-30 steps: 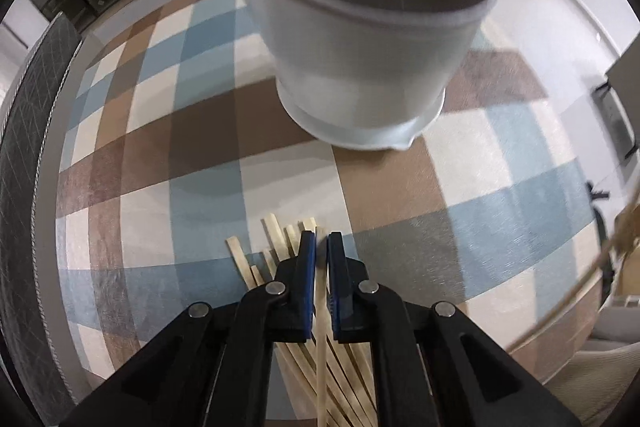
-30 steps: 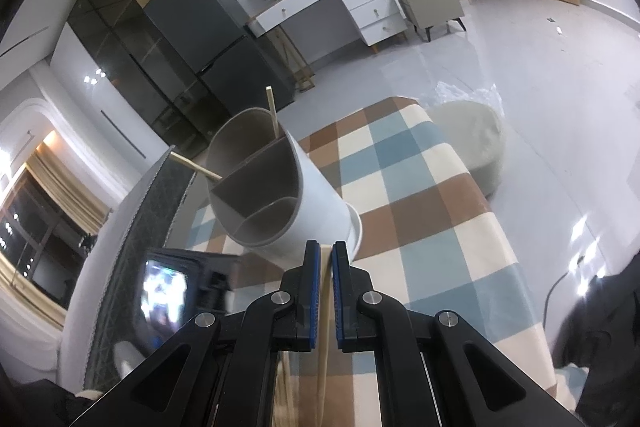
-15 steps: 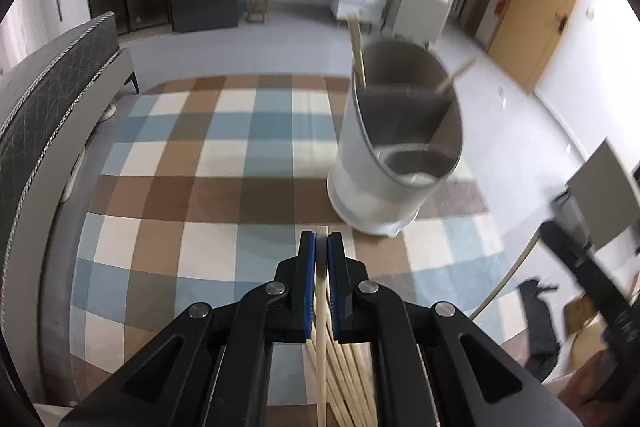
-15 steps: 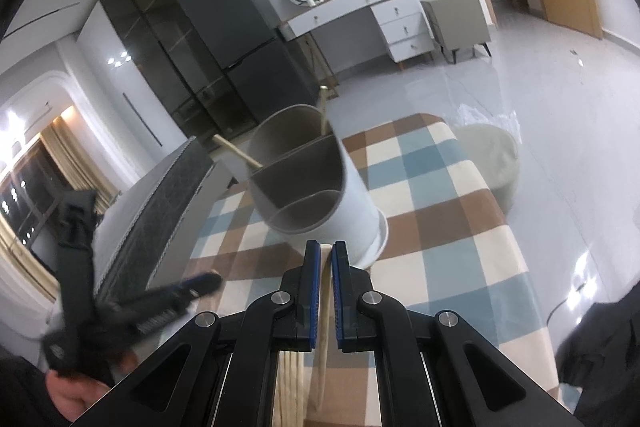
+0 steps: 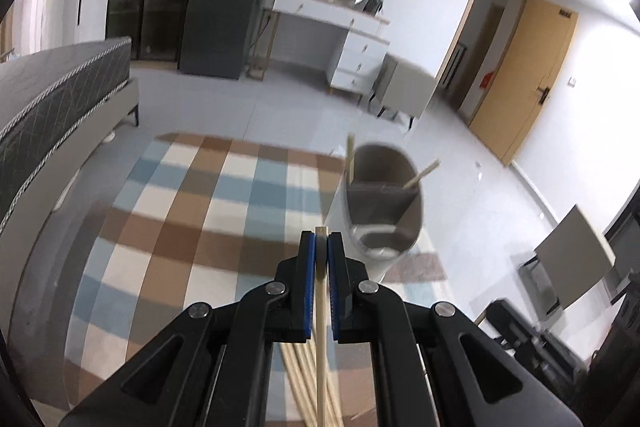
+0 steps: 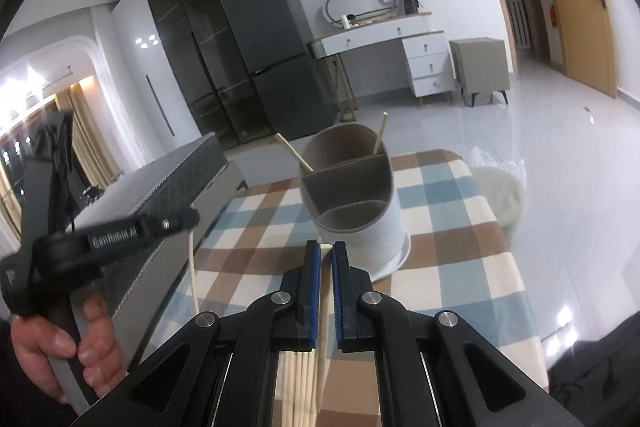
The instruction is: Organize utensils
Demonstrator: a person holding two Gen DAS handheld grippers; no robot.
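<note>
On the left, the left gripper (image 5: 321, 247) is clamped on a single wooden chopstick (image 5: 321, 327), lifted clear of the checked cloth on the counter (image 5: 192, 227). Under it a loose bundle of chopsticks (image 5: 298, 367) lies on the cloth, not yet sorted. To the right of that gripper, near but apart, stands the white utensil holder (image 5: 380, 211), upright, split inside by dividers. Its back compartment holds two chopsticks (image 5: 424, 173) leaning against opposite sides of the rim; the front compartments look empty from here.

In the right wrist view the person's hand (image 6: 60, 339) grips the left tool's handle at the left edge, its chopstick hanging below. In the middle, the right gripper (image 6: 326, 255) is also closed on one chopstick (image 6: 325, 307), with the holder just beyond its tips.

The job looks early: two sticks are in, two are in hand and should go in next, and the bundle remains.
</note>
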